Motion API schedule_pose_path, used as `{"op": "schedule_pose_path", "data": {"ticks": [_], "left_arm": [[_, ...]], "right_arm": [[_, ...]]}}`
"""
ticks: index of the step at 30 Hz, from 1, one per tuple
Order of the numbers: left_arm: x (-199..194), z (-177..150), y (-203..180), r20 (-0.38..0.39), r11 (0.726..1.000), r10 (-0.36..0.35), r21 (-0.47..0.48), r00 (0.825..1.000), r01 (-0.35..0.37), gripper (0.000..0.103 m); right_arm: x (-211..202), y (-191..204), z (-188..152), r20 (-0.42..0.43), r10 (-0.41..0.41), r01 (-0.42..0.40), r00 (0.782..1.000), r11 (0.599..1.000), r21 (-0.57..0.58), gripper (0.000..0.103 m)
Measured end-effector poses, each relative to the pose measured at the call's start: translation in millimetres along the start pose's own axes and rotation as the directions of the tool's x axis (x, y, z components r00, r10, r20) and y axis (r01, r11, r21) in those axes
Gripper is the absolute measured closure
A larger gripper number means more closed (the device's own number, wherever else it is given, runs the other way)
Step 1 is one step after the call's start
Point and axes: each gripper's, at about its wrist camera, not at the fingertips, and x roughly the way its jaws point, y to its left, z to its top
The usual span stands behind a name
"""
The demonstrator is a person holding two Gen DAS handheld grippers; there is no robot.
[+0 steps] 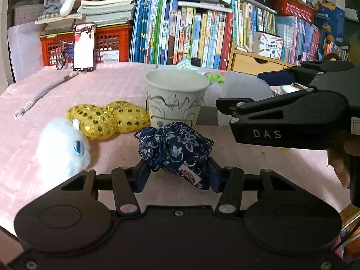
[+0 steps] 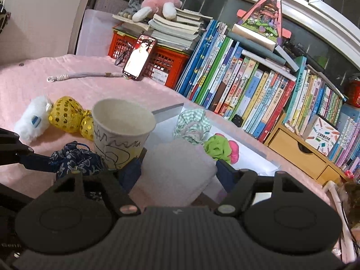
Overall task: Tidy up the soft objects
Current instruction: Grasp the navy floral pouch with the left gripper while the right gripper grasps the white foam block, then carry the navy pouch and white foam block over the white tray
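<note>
Blue floral pouch (image 1: 177, 150) sits clamped in my left hand-held gripper (image 1: 177, 175); right hand-held gripper (image 2: 177, 173) grasps the lilac pad (image 2: 177, 168), three more toys wait mid-left.

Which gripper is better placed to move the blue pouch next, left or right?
Left. The blue pouch already sits between the left gripper's jaws, which look closed on it. The right gripper straddles a pale, blurred box beside the cup.
</note>
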Motion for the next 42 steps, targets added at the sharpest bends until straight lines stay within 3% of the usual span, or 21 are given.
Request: {"op": "schedule_pose_path", "data": {"ticks": [25, 42], "left_arm": [[-48.2, 32.7, -8.7, 0.109, 0.997, -0.056, 0.058, 0.992, 0.050, 0.057], [-38.3, 77.6, -19.6, 0.160, 0.994, -0.079, 0.083, 0.984, 0.066, 0.056]], "right_arm": [[-35.7, -36.5, 10.1, 0.071, -0.048, 0.040, 0.996, 0.993, 0.111, 0.029], [-38.3, -55.7, 12.6, 0.073, -0.074, 0.061, 0.995, 0.986, 0.157, 0.029]]}}
